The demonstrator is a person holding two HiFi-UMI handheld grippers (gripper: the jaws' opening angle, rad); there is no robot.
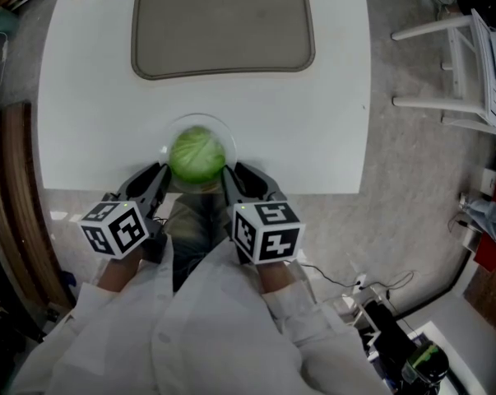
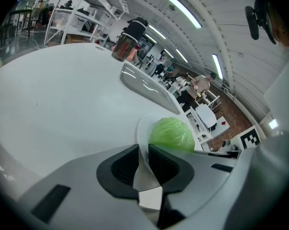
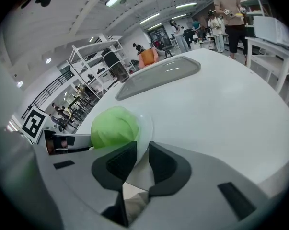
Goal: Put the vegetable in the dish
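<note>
Left tongs [image 2: 143, 153] and right tongs [image 3: 143, 152] nipped on opposite rims of the dish [image 1: 172, 132], cabbage [image 1: 197, 156] inside, lower centre at the counter [image 1: 330, 122] edge; could tip or slide off through an uneven pull or slipping thin rim.

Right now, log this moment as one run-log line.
cabbage: in dish | dish: at table near edge | left gripper: shut on dish rim | right gripper: shut on dish rim
</note>
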